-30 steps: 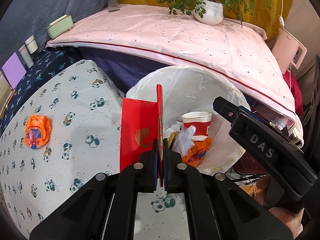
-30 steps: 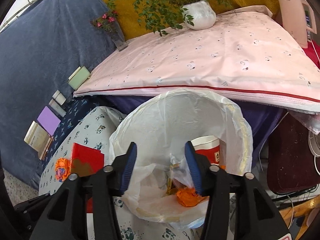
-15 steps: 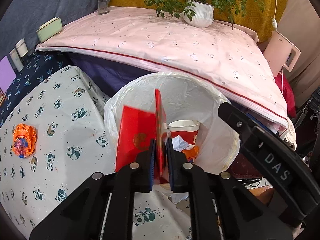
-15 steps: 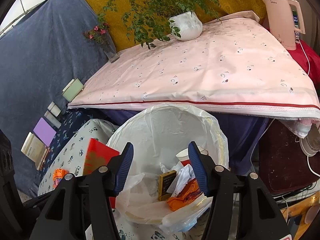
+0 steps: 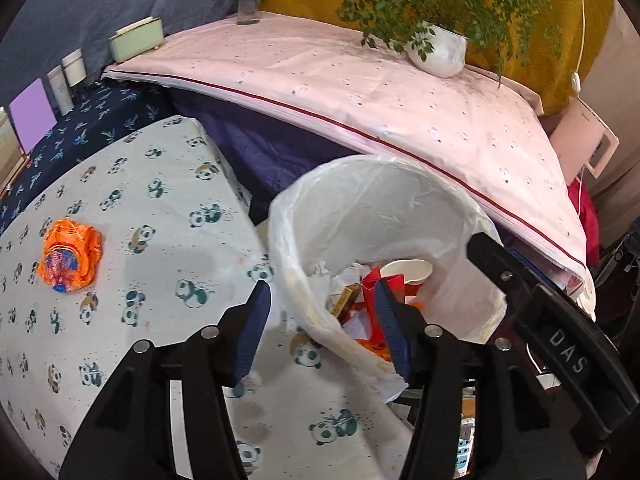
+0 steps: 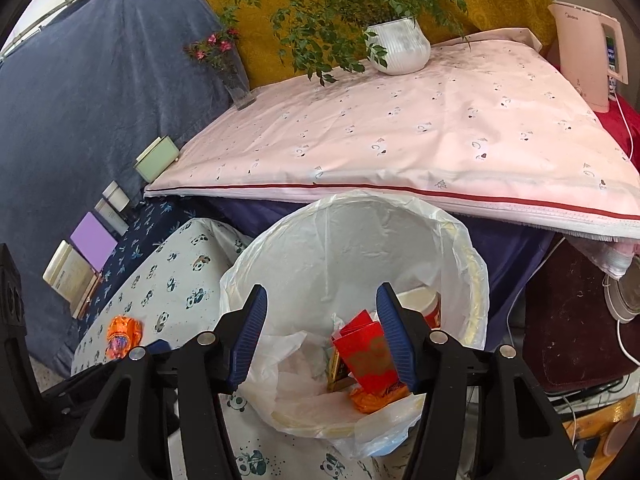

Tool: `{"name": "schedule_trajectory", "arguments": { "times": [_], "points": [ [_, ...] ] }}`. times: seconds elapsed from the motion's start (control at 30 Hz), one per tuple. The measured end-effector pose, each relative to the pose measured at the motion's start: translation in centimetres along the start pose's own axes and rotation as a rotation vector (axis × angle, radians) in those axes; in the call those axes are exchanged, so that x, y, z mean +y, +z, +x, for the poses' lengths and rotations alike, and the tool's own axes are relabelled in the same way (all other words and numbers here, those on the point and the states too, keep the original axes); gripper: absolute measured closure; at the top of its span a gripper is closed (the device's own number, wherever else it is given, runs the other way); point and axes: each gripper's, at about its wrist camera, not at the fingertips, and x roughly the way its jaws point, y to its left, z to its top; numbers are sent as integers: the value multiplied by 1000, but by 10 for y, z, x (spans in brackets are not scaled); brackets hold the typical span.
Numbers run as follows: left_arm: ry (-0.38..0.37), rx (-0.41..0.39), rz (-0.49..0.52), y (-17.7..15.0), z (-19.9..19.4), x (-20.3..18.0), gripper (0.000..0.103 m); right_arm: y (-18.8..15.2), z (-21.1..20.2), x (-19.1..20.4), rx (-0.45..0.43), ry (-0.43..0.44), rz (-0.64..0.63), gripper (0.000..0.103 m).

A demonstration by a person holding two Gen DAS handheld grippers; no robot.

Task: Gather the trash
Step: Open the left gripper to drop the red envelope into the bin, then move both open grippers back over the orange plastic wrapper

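A white-lined trash bin [image 5: 476, 220] [image 6: 468, 240] stands beside the panda-print table [image 5: 160, 256]. A red envelope [image 6: 366, 354] [image 5: 374, 278] lies inside it on a red-and-white paper cup [image 5: 406, 272], crumpled paper and orange wrappers. My left gripper [image 5: 322, 294] hangs over the bin's near rim, its jaws opening with nothing between them. My right gripper [image 6: 322, 300] stands open over the bin mouth, empty; its black body [image 5: 560, 332] shows at the right of the left wrist view. An orange crumpled wrapper [image 5: 68, 258] [image 6: 122, 332] lies on the table to the left.
Behind the bin runs a higher table under a pink cloth [image 6: 400, 132], carrying a potted plant [image 6: 398, 46], a flower vase [image 6: 236, 80], a green box [image 6: 156, 158] and a white kettle [image 6: 588, 52]. Books and a purple card [image 6: 92, 240] lean at the left.
My left gripper opened and let go of the red envelope, which dropped into the bin. The left view swung back toward the table. The right gripper stayed over the bin.
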Motion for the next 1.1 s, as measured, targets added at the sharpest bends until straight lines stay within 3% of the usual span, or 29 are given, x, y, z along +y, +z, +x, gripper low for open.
{"name": "schedule_trajectory", "arguments": {
  "times": [0.2, 0.43, 1.1],
  "points": [
    [52, 8, -75, -5, -3, 36, 51, -3, 2, 15, 16, 12, -31, 47],
    [134, 10, -171, -17, -7, 90, 42, -17, 13, 59, 56, 56, -110, 45],
    [312, 20, -423, -58, -27, 256, 39, -79, 82, 224, 232, 204, -342, 45]
  ]
}}
